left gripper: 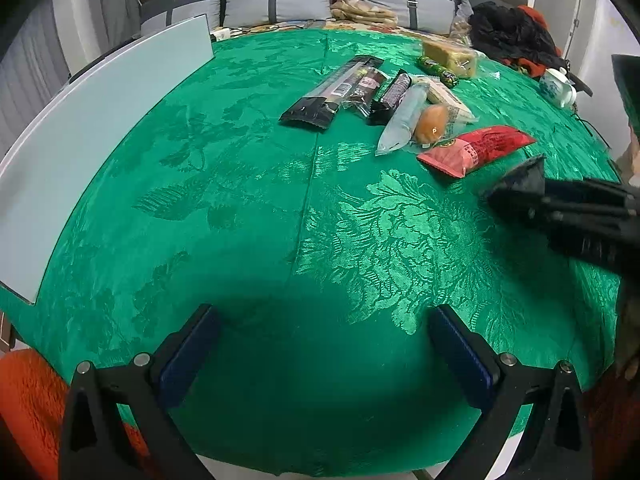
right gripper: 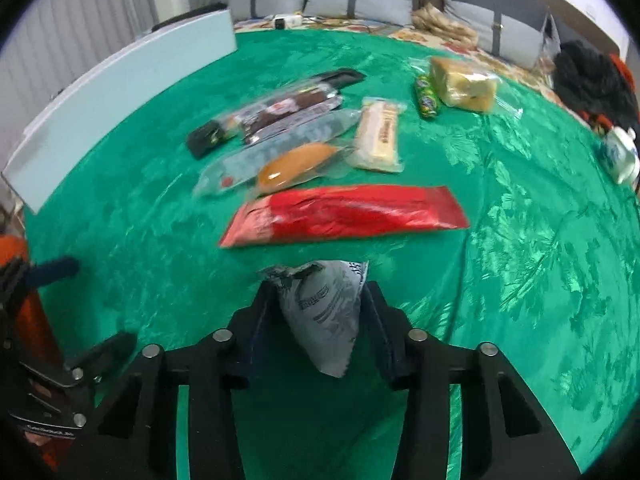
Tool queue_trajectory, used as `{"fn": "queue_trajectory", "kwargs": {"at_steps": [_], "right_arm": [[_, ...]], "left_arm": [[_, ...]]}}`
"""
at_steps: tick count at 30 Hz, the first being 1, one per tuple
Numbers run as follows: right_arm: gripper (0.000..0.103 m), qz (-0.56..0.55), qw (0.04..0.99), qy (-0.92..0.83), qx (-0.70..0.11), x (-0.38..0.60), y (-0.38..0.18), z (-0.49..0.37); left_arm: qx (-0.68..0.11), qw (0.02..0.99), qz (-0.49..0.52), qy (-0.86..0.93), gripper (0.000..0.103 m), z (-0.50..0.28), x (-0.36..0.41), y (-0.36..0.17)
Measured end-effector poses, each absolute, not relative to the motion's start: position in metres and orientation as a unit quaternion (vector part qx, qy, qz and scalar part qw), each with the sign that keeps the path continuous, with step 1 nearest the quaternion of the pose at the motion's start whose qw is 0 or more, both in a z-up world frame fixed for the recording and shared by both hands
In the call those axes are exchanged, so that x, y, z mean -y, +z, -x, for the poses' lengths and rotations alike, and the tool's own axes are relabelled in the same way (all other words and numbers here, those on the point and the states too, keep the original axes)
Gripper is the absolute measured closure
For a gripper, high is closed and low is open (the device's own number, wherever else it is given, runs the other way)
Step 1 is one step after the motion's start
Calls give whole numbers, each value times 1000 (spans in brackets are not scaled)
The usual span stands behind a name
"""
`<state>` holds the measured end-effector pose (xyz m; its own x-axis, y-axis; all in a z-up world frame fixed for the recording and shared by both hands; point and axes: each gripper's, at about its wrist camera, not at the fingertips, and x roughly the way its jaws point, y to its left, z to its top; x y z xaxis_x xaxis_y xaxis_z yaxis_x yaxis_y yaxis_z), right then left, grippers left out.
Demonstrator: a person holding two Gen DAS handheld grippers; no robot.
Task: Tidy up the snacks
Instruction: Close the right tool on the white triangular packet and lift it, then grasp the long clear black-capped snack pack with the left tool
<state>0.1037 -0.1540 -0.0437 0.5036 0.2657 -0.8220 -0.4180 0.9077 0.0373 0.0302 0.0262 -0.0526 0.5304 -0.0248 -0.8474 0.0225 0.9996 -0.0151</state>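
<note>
Setting the held packet down neatly beside the red packet [right gripper: 344,214] looks like the step in hand, so the red packet serves as the landmark. Farthest to its left on the green tablecloth [left gripper: 224,208], the left gripper [left gripper: 324,344] hovers released, jaws wide with nothing between them, well apart from every snack. Nearer in, a row lies just beyond the red packet: a long black packet [left gripper: 328,92], two dark bars, a pale blue pouch [left gripper: 400,120] and a wrapped bun [left gripper: 430,122], side by side and roughly parallel. A cream-wrapped bar [right gripper: 380,134] sits beyond the bun, with a green roll [right gripper: 426,98] and wrapped cake [right gripper: 464,84] farther back.

On the near side of the red packet, the right gripper [right gripper: 318,322] is clenched on a small grey sachet [right gripper: 324,312], pads pressing both flanks; the sachet appears lifted off the cloth, though blur makes that uncertain.

To do this well, the person should probably carry the sachet low, turn it parallel with the red packet, lay it just beside that packet's near edge without nudging it, and only then ease the jaws apart. The soft sachet may sag, so a gentle descent matters.
</note>
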Motion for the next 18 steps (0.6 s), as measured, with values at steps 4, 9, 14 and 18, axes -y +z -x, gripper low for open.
{"fn": "queue_trajectory", "kwargs": {"at_steps": [4, 9, 14, 18], "right_arm": [[58, 90, 872, 171, -449, 190, -44, -107], [54, 56, 888, 124, -440, 254, -47, -120], [48, 54, 897, 123, -421, 268, -49, -124], [48, 48, 897, 126, -421, 269, -49, -121]], "left_arm": [[-483, 876, 4, -9, 0, -30, -26, -52], [-486, 874, 16, -6, 0, -37, -28, -51], [-465, 883, 57, -30, 0, -62, -51, -23], [-454, 889, 37, -36, 0, -125, -60, 4]]}}
